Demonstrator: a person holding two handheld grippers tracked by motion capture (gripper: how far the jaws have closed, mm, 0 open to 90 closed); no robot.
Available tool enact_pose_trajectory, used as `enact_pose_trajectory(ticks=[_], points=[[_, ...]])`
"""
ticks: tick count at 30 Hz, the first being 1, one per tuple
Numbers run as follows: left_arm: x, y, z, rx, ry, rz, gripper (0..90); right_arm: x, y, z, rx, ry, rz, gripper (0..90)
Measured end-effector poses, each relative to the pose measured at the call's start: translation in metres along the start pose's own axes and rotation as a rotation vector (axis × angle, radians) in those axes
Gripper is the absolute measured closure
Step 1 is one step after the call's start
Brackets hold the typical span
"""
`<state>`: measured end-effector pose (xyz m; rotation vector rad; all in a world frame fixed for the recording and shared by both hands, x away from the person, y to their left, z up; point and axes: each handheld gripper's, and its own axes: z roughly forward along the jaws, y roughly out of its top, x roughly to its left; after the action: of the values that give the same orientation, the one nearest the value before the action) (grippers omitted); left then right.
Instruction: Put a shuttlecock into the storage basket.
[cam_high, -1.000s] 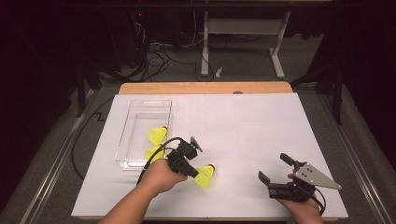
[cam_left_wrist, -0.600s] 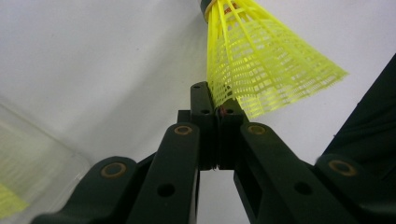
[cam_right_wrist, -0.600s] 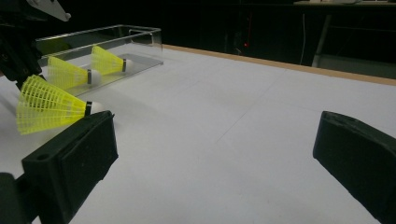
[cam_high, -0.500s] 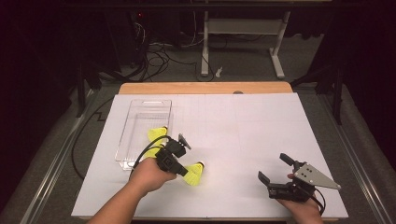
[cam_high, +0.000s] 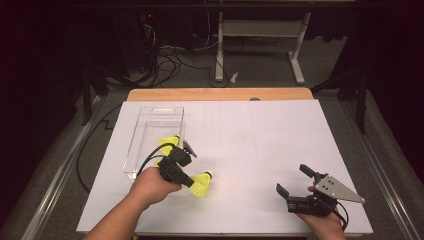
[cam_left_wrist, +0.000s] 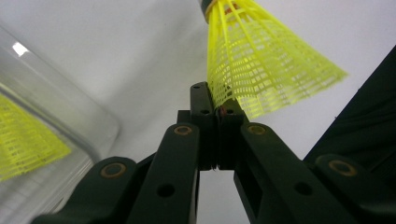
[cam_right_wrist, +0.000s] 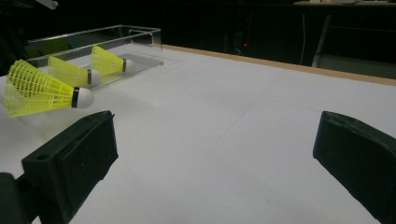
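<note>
My left gripper (cam_high: 189, 179) is shut on the skirt rim of a yellow shuttlecock (cam_high: 201, 184), carried just off the white table sheet, close to the near right corner of a clear plastic tray (cam_high: 150, 112). In the left gripper view the jaws (cam_left_wrist: 212, 95) pinch the mesh skirt of this shuttlecock (cam_left_wrist: 261, 60). Two more yellow shuttlecocks (cam_high: 168, 143) lie in the tray; the right gripper view shows them (cam_right_wrist: 70, 72) (cam_right_wrist: 108, 60) beyond the held one (cam_right_wrist: 42, 95). My right gripper (cam_high: 292, 179) rests open at the front right, nothing between its jaws (cam_right_wrist: 215, 154).
The white sheet (cam_high: 260, 145) covers the table, with a wooden strip (cam_high: 220, 94) along the far edge. Beyond it are a desk frame (cam_high: 260, 35) and cables on the floor. A black cable (cam_high: 145, 162) loops from my left gripper.
My left hand has carried the shuttlecock leftward and slightly up, closer to the tray. The right gripper has stayed where it was.
</note>
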<state>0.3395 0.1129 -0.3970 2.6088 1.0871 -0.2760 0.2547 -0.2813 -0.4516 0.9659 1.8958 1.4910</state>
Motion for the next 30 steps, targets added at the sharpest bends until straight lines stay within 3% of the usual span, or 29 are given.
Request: enact_pose_trajectory(ticks=[8,13,30], points=[[0.000,0.000,-0.010,0.021,0.019,-0.001,89.1,0.000,0.000,0.000,0.002,0.002,0.000,0.4],[-0.001,0.004,-0.021,0.019,0.020,0.009,89.1,0.000,0.000,0.000,0.002,0.001,0.001,0.4],[0.006,0.009,-0.053,0.001,0.026,-0.014,89.1,-0.001,-0.001,0.001,0.005,0.001,0.004,0.4]])
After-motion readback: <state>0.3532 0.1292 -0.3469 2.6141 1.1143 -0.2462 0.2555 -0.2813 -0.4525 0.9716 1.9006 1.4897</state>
